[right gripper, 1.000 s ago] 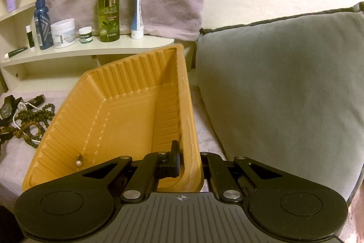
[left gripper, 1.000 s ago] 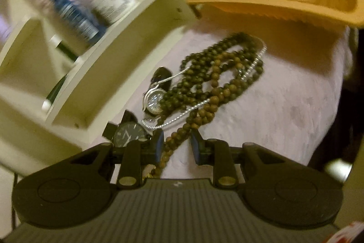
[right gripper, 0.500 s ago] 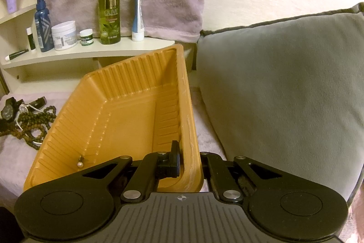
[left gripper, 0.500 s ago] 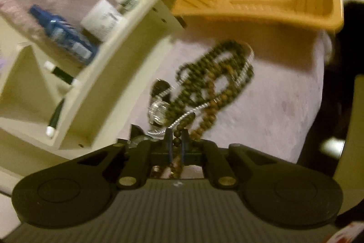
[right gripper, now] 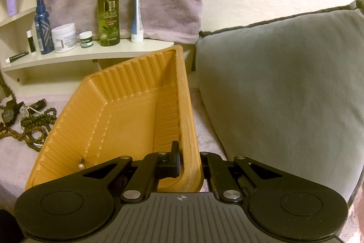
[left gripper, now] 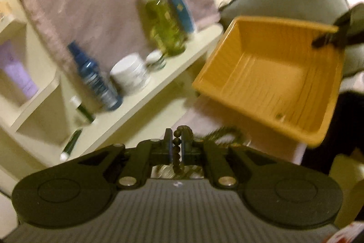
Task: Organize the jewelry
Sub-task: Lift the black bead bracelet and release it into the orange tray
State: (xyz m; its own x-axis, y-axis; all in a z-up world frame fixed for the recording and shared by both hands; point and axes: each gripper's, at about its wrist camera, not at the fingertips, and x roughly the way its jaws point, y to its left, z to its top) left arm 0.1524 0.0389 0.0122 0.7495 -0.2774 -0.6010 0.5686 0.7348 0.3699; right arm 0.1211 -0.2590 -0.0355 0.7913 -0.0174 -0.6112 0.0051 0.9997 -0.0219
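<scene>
- The left gripper (left gripper: 177, 145) is seen with its jaws pressed together on a strand of brown wooden beads, the bead necklace (left gripper: 177, 152), which is pinched between the two pads and loops over the fingertips.
- The left wrist view is blurred, so finer detail of the strand below the jaws cannot be made out.
- In the right wrist view, the rest of the beads (right gripper: 34, 126) are spread in loops on the pale pink cover (right gripper: 13, 156) of the bed, toward its left side, just beside the tray's left wall.
- A black-faced watch (right gripper: 8, 115) and a silver chain (right gripper: 24, 112) are found among those loops, touching them.
- The orange tray (right gripper: 127, 120) is held tilted, its right rim raised, by the right gripper (right gripper: 190, 163), whose jaws are clamped on that rim, one finger inside the wall and one outside.
- A small pearl earring (right gripper: 81, 166) is seen lying in the tray's lowest corner.
- From the left wrist, the tray is seen up and to the right of the pinched strand, well clear of it.
- Behind it all, a cream shelf (right gripper: 95, 55) carries a green spray bottle (right gripper: 108, 13), a blue bottle (right gripper: 42, 26), a white jar (right gripper: 64, 38) and a standing tube (right gripper: 137, 15).
- A grey cushion (right gripper: 284, 95) fills the right side.
</scene>
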